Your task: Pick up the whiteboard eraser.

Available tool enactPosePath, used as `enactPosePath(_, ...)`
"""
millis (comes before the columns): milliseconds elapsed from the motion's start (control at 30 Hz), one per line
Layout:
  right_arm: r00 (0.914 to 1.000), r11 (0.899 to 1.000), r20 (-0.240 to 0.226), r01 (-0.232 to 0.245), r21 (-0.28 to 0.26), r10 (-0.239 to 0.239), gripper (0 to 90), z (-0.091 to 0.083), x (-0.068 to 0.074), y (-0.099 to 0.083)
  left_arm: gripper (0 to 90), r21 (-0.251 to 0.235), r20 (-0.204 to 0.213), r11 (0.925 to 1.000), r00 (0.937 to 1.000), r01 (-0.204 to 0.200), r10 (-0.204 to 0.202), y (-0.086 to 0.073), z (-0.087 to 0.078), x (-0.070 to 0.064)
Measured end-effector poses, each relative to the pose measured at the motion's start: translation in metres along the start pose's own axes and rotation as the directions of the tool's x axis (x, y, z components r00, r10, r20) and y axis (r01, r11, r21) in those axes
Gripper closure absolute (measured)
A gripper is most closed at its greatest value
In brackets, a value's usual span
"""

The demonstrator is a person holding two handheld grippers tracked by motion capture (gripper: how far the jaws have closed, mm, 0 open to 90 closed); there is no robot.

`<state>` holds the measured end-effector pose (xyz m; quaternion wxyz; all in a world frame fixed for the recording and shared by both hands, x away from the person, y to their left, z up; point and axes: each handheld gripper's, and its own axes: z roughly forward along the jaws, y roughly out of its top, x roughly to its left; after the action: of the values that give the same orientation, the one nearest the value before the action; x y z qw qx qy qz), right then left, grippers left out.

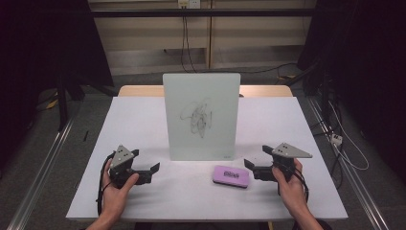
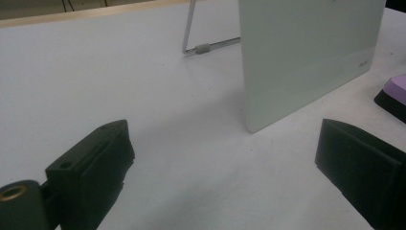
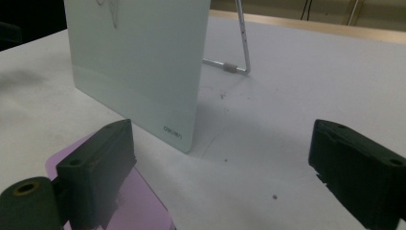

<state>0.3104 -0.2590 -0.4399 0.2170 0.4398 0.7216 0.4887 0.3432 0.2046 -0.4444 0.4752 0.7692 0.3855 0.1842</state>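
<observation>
Near the table's (image 1: 143, 120) front edge, a purple eraser (image 1: 231, 176) is listed just beside the wide-open, empty right gripper (image 1: 252, 167), the left gripper (image 1: 149, 172) likewise agape; the propped, scribbled whiteboard (image 1: 201, 115) is judged liable to tipping if wiped hard.

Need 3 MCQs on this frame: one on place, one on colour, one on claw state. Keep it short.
1. Where does the eraser lie?
A. behind the board
B. on the table in front of the board's right part, near the right claw
C. in the left claw

2. What colour is the eraser's top?
A. purple
B. yellow
C. red

3. What state are the left claw and right claw in?
A. both shut on the eraser
B. left shut, right open
C. both open and empty

Answers:
1 B: the high view shows it flat on the table before the standing board, close to the right claw.
2 A: its top is purple over a black base.
3 C: each gripper view shows the jaws wide apart with bare table between.
</observation>
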Motion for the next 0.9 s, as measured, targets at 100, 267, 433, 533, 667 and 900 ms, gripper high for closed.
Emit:
enactPosePath(100,0.9996,0.999,-0.008,0.028,0.016,-0.028,7.8,0.001,0.005,0.009,5.3,0.002,-0.001,1.0,1.0,-0.002,0.002,-0.001,0.0,0.001)
enactPosePath(267,0.9871,0.989,-0.116,0.121,0.083,-0.111,6.9,0.008,0.016,0.029,5.3,0.001,-0.001,1.0,1.0,0.002,-0.002,-0.001,-0.001,0.0)
enactPosePath(433,0.9705,0.978,-0.19,0.173,0.119,-0.148,7.5,0.022,0.022,0.046,5.3,0.003,0.004,1.0,1.0,0.001,-0.001,0.0,0.001,0.001)
enactPosePath(533,0.9582,0.967,-0.234,0.203,0.151,-0.165,9.3,0.031,0.024,0.052,5.3,0.004,0.004,1.0,1.0,0.005,-0.005,-0.001,0.001,0.001)
enactPosePath(667,0.9492,0.968,-0.28,0.193,0.159,-0.143,9.3,0.039,0.024,0.055,5.3,0.004,0.002,1.0,1.0,0.005,-0.005,-0.001,0.0,0.002)
enactPosePath(900,0.9382,0.948,-0.317,0.217,0.23,-0.138,13.8,0.041,0.024,0.045,5.3,0.002,0.008,1.0,1.0,0.003,-0.003,-0.001,-0.002,0.002)
